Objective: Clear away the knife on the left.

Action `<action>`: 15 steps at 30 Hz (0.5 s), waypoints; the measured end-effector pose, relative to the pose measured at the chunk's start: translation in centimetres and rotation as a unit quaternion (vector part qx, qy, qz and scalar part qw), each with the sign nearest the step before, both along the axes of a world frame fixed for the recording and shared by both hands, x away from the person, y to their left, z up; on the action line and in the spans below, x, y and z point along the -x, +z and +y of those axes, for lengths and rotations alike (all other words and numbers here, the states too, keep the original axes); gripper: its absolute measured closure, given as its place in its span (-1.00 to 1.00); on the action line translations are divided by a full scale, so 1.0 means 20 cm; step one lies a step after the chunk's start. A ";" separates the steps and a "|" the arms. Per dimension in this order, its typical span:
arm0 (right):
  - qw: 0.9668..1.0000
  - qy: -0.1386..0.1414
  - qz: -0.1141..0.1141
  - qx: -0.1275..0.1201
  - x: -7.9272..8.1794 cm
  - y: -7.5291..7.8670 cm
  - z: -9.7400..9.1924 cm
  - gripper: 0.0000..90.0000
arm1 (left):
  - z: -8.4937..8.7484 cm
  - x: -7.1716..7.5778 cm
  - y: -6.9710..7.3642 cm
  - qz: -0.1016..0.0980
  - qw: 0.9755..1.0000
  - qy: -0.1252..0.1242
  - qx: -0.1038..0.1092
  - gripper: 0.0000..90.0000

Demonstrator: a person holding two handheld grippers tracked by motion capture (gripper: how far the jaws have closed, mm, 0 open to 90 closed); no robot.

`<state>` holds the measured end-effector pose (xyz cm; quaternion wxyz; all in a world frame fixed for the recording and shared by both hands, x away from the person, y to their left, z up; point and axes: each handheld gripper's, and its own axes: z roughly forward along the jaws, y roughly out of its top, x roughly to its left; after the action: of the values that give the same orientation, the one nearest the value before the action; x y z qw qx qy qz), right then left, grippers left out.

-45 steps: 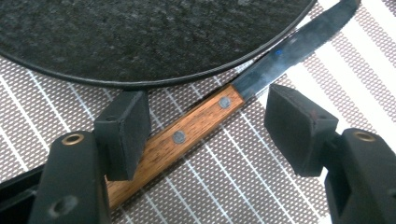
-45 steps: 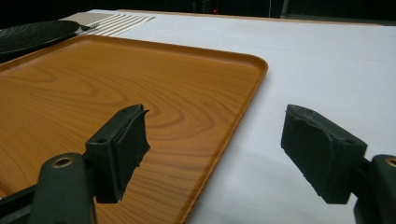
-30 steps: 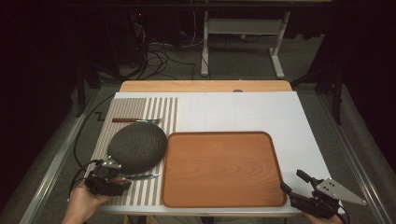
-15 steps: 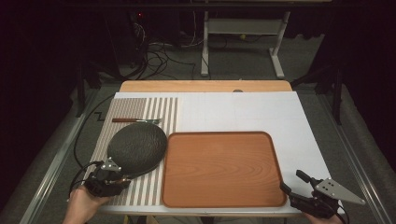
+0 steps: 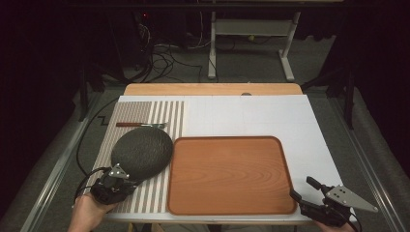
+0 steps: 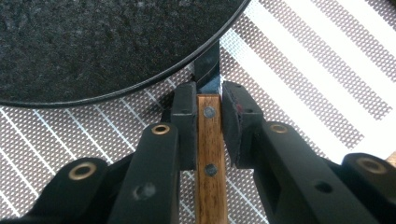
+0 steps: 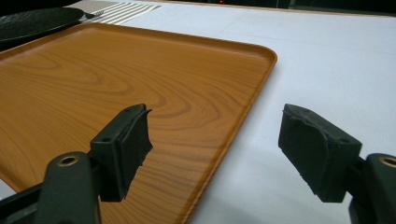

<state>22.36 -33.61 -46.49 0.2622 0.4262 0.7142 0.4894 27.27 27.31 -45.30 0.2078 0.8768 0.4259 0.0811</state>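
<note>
A knife with a wooden riveted handle (image 6: pixel 208 154) lies on the striped placemat (image 6: pixel 303 70), its blade (image 6: pixel 208 70) running under the edge of a dark textured oval plate (image 5: pixel 142 152) (image 6: pixel 93 42). My left gripper (image 5: pixel 126 178) (image 6: pixel 208 100) has just been closing, and both pads now press the handle's sides. At the table's near right corner my right gripper (image 5: pixel 302 187) (image 7: pixel 215 144) stands open with nothing between its pads. It points at the near right corner of the wooden tray (image 5: pixel 227 174) (image 7: pixel 116 70).
A second utensil with a reddish handle (image 5: pixel 138 124) lies on the placemat (image 5: pixel 164 116) behind the plate. A white cover (image 5: pixel 251 116) spans the table behind and to the right of the tray. Cables and a stand's legs lie on the floor beyond.
The left gripper's jaws have drawn together onto the knife handle. Both hands stay where they were, and the right gripper is unchanged.
</note>
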 end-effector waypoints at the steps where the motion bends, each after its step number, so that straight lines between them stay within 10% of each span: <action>1: 1.000 0.000 0.002 0.004 0.00 0.00 0.00 -0.44 | 0.00 0.00 0.00 0.002 1.000 0.000 -0.003 0.60; 15: 1.000 0.002 0.002 0.003 0.00 0.00 0.00 -0.44 | -0.04 0.00 0.01 0.011 1.000 -0.015 -0.007 0.62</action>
<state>22.27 -33.60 -46.54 0.2613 0.4253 0.7171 0.4865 27.20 26.50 -45.06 0.1986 0.8852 0.4145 0.0717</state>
